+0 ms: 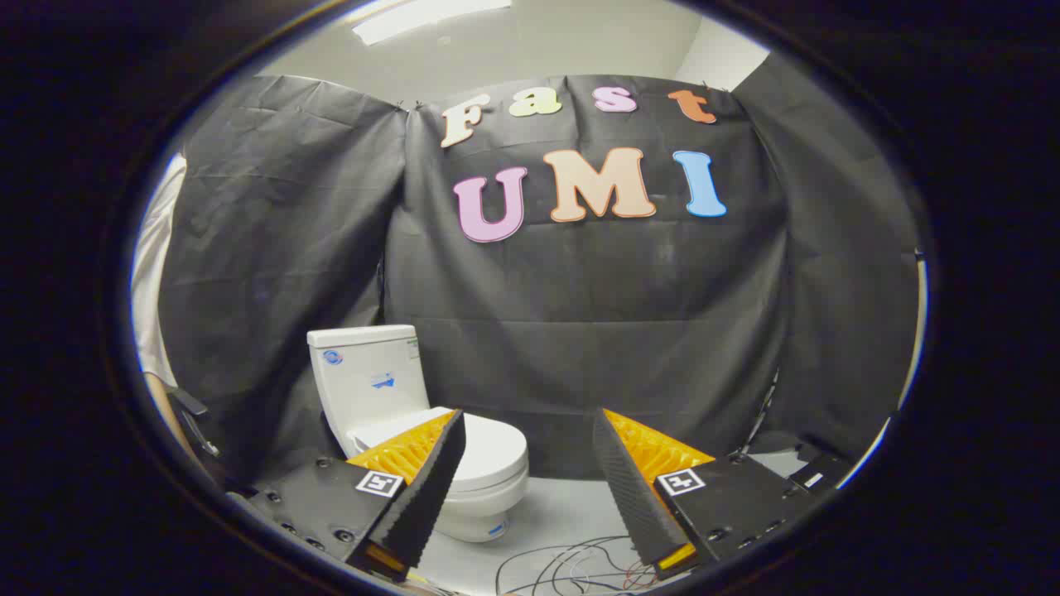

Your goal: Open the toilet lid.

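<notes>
Standing well back, the gripper (528, 463) holds its fingers wide apart with nothing between them. Beyond the left finger sits the toilet (397, 414), its lid (489, 447) down flat, probably so the front edge is easy to reach.

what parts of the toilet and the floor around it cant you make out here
- Toilet lid: its near side sits behind a finger of the open gripper, gripper view.
- Toilet base: partly behind that finger.
- Tank stickers: too small.
- Cables on the floor: ends run behind the fingers.
</notes>
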The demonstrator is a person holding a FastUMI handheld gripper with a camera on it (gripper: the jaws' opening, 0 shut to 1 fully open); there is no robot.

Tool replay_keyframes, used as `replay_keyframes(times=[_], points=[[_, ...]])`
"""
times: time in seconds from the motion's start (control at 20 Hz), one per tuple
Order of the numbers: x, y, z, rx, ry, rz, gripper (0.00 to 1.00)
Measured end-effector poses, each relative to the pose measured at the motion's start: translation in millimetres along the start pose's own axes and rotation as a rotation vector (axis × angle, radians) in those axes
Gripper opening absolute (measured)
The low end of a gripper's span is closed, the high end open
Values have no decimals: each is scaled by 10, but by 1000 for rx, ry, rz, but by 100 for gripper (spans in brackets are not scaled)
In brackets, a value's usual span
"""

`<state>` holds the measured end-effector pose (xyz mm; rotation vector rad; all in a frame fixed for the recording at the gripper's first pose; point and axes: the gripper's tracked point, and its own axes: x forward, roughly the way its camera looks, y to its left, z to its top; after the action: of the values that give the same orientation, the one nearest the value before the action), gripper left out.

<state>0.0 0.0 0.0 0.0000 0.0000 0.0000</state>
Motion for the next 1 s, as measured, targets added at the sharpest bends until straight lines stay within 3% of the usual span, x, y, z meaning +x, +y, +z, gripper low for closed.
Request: replay_keyframes(times=[0.3, 0.5, 0.6, 1.0], points=[[55, -3, 88, 8, -29, 4, 95], [524, 83, -109, -10, 42, 19, 94], [671, 212, -166, -15, 60, 70, 92], [1368, 609, 83, 62, -103, 7, 89]])
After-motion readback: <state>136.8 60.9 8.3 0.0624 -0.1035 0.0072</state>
